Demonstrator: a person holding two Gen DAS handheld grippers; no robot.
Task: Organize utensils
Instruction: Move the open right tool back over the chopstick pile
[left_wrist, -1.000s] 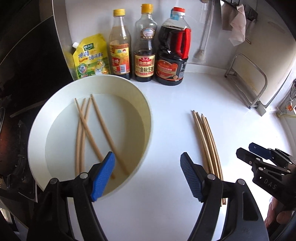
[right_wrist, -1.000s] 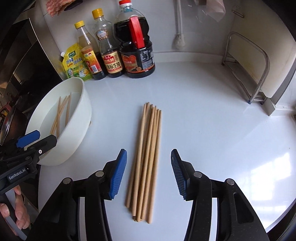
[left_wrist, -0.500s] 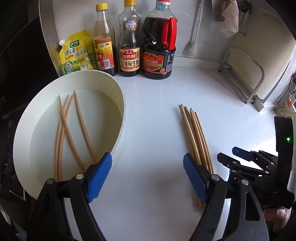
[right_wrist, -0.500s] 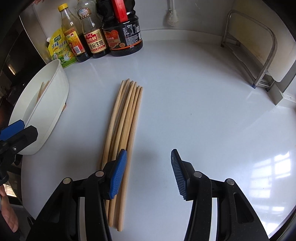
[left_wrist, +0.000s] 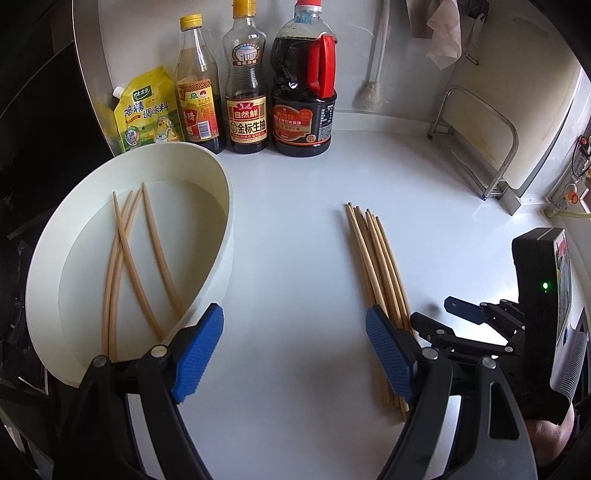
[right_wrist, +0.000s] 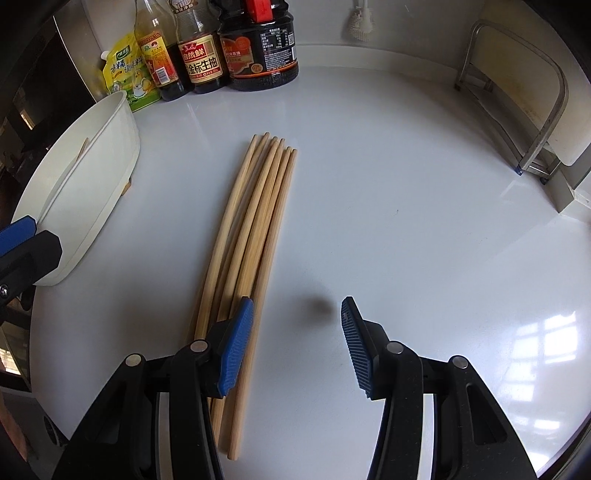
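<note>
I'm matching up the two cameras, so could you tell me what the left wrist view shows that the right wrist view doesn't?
Only the left wrist view looks into the white basin, showing four loose chopsticks inside.

Only the right wrist view shows the counter bundle of chopsticks end to end, beside the open right tool.

Both show the bundle, basin and sauce bottles.
</note>
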